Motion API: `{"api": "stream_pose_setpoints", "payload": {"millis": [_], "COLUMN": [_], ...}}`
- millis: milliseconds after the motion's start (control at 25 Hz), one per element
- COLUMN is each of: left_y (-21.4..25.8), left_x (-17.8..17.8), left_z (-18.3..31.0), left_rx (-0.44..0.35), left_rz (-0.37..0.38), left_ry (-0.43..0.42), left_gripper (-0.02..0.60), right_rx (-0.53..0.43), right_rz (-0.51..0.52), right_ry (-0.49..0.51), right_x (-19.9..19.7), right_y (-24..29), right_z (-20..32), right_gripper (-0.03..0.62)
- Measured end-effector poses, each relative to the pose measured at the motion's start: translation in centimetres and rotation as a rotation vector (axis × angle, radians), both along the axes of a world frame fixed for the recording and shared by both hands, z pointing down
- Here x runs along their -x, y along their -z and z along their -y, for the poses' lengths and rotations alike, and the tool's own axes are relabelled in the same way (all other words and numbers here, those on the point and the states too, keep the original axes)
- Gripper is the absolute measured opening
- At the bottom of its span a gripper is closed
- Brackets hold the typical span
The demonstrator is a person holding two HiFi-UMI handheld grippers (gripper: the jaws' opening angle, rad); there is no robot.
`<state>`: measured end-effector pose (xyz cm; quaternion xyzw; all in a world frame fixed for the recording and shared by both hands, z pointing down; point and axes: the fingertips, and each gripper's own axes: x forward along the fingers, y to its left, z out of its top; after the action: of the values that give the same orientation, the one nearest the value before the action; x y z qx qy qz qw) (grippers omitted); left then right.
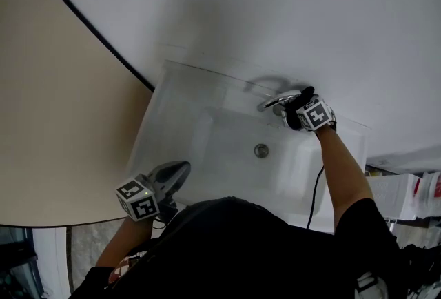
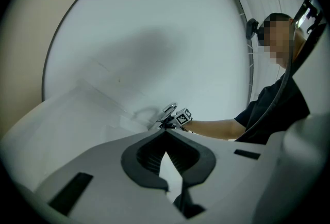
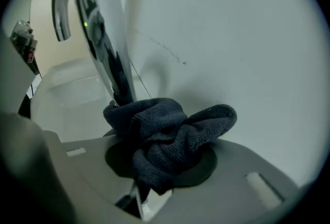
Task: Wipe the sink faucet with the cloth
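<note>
The right tool (image 3: 157,163) grips the bunched cloth (image 3: 172,132) against the faucet (image 3: 103,47) at the back of the sink (image 1: 207,125), so wiping looks under way, not finished, while the left tool (image 2: 165,140) is shut and empty

Open basin (image 1: 207,142) beneath the faucet (image 1: 274,102), wall (image 1: 275,15) close behind.

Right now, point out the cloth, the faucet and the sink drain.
cloth (image 3: 170,135), right gripper view, on its bunched middle
faucet (image 3: 105,47), right gripper view, on its chrome spout
sink drain (image 1: 261,150), head view, on its metal centre
</note>
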<state>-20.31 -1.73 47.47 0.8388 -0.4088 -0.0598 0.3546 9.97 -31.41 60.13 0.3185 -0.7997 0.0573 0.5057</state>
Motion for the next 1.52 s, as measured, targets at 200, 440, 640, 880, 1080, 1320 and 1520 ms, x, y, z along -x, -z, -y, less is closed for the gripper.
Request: {"api": "stream_pose_setpoints", "payload": {"millis": [200, 440, 640, 880, 1080, 1320, 1520], "left_y": [0.1, -0.2, 0.0, -0.1, -0.2, -0.3, 0.0], "left_x": [0.7, -0.3, -0.5, -0.5, 0.5, 0.4, 0.4], "left_z": [-0.3, 0.0, 0.2, -0.4, -1.0, -1.1, -1.0], "left_rx": [0.008, -0.002, -0.009, -0.016, -0.012, -0.011, -0.005], "left_rz": [0.004, -0.018, -0.025, -0.043, -0.045, -0.041, -0.029], "left_ry": [0.013, -0.015, -0.026, -0.035, -0.023, -0.023, -0.013], "left_gripper": [-0.008, -0.008, -0.008, -0.008, -0.008, -0.008, -0.008], "right_rx": [-0.098, -0.177, -0.243, -0.295, -0.434, -0.427, -0.115], "right_rz": [0.203, 0.285, 0.388, 0.282, 0.05, 0.035, 0.421], "right_ry": [0.047, 0.092, 0.13, 0.312, 0.437, 0.543, 0.304], "right_x": [1.5, 2.1, 4.9, 13.0, 16.0, 18.1, 15.5], "right_y": [5.0, 11.1, 17.2, 18.9, 17.2, 15.6, 12.0], "right_z": [-0.5, -2.0, -2.5, -5.8, -8.2, -11.4, -15.8], "right_gripper": [0.107, 0.107, 0.107, 0.106, 0.106, 0.106, 0.109]}}
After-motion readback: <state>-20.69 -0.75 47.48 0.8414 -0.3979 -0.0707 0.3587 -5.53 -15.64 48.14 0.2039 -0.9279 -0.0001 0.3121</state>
